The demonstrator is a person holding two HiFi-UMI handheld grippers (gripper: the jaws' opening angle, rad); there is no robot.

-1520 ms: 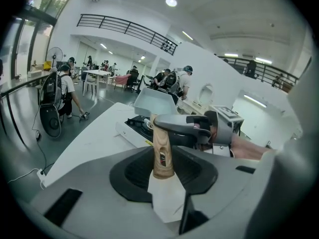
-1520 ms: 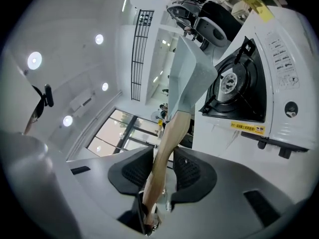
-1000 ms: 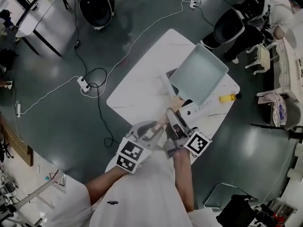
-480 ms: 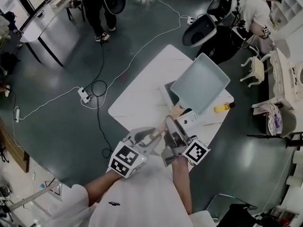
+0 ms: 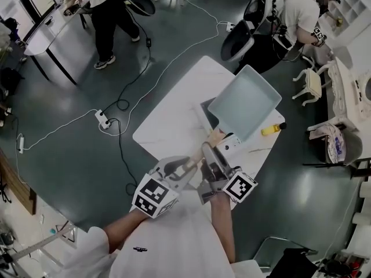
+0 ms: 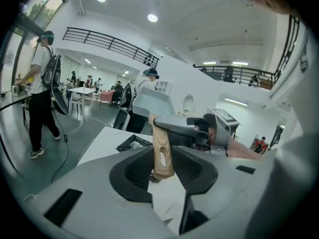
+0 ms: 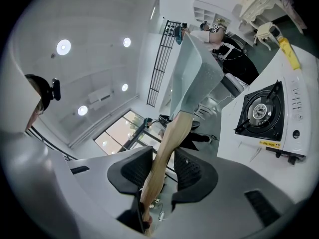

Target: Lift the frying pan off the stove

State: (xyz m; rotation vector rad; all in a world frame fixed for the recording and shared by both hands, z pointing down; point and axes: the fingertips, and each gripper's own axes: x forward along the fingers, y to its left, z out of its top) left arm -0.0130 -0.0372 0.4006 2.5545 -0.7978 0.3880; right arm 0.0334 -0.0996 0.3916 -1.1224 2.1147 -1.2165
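Observation:
A square pale-blue frying pan (image 5: 243, 103) hangs tilted in the air above the white gas stove (image 5: 233, 144), clear of its black burner (image 7: 259, 111). Its long wooden handle (image 5: 214, 138) runs back toward me. My left gripper (image 5: 188, 165) is shut on the end of the handle (image 6: 162, 153). Further up the handle (image 7: 167, 148) sits my right gripper (image 5: 210, 155), whose jaws are easing open with the pads still against the wood. In the right gripper view the pan (image 7: 195, 76) rises edge-on above the stove.
The stove stands on a white table (image 5: 168, 126) with a yellow bottle (image 5: 272, 130) at the table's right edge. On the dark floor lie cables and a power strip (image 5: 103, 103). People stand at the back left (image 5: 107, 16) and back right (image 5: 290, 16).
The pan has stayed raised over the stove, sitting a little higher in view than a second ago. Both grippers keep their places on the handle. A person at the back left has walked on.

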